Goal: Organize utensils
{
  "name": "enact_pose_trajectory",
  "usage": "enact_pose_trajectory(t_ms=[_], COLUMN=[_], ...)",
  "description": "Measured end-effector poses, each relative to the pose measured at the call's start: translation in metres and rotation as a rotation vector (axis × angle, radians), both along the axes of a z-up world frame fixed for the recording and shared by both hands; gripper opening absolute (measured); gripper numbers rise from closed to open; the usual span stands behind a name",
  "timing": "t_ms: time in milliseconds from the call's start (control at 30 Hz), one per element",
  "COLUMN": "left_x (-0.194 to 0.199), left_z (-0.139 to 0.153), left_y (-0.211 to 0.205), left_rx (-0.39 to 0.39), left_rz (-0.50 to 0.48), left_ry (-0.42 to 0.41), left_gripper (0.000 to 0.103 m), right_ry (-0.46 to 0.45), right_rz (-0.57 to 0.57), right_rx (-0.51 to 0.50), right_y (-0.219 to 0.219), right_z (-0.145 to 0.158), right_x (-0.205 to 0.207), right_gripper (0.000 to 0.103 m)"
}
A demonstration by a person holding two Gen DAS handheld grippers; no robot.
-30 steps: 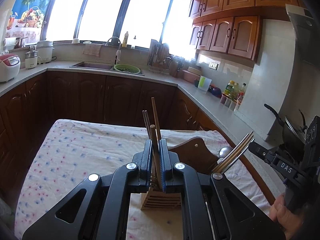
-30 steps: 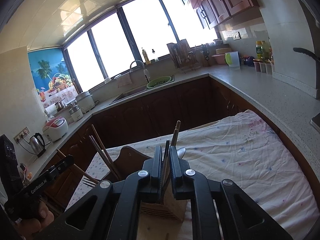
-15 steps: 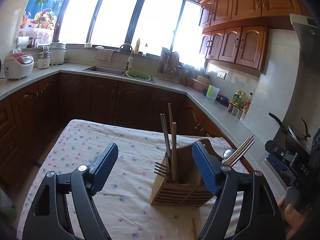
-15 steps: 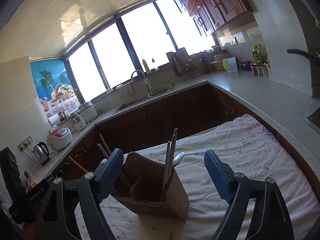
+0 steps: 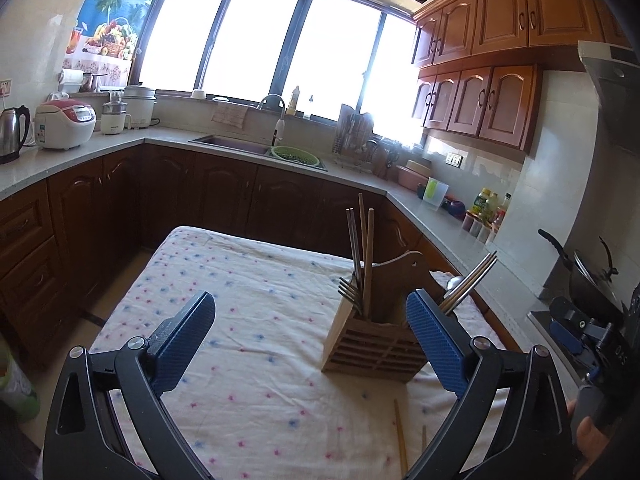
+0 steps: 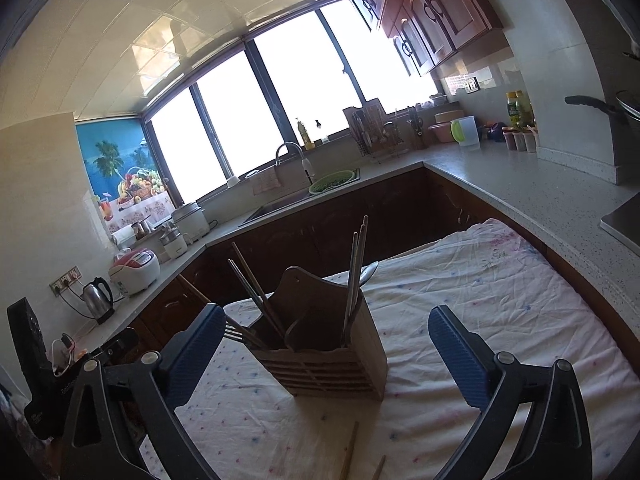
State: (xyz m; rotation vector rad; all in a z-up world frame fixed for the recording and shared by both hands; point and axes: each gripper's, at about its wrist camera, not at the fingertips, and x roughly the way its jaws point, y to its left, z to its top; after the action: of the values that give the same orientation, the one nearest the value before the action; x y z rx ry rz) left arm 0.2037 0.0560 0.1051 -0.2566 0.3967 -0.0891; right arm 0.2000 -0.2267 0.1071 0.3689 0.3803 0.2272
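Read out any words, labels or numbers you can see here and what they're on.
"DAS": on the black body of the right claw.
White lettering on the handle of the left claw: too blurred to read.
Bottle labels, rice cooker panel: too small.

Bright windows (image 5: 256, 40), wooden cabinets (image 5: 492, 100)
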Motion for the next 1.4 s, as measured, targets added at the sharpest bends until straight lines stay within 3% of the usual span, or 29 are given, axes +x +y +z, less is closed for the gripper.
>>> enact_pose_trajectory(t_ms=[400,667,900,1033,1400], left_x=[-0.077,-0.115,-0.152,-0.171,-0.188], left_z=[-0.03,-0.038,-0.031,-0.044,-0.09], left_y=[-0.008,0.001,-0.003,-0.012,-0.038], left_rx=[0.059,0.033,0.039,0.086,0.22], left_rz=[0.012,0.021,0.027,0.049,0.06], left_ry=[0.059,0.081,0.007,-0.04,-0.049], left_gripper=[0.1,0.1,0.103,0.103,0.103], right_ry=[-0.007,-0.022,-0.155,-0.259,-0.16], right_rz=[0.047,0.055,-0.01,-0.045,-0.093], right_rx=[-0.058,-0.106,-0.18,-0.233,-0.245], right_y=[0.013,0.017,0.023,0.026,0.013], right_z=[-0.023,-0.031,-0.012,-0.021,-0.074], right_x=[-0.074,-0.107,-0.158,-0.188,-0.193], right_gripper=[0.103,0.103,0.103,0.103,0.103])
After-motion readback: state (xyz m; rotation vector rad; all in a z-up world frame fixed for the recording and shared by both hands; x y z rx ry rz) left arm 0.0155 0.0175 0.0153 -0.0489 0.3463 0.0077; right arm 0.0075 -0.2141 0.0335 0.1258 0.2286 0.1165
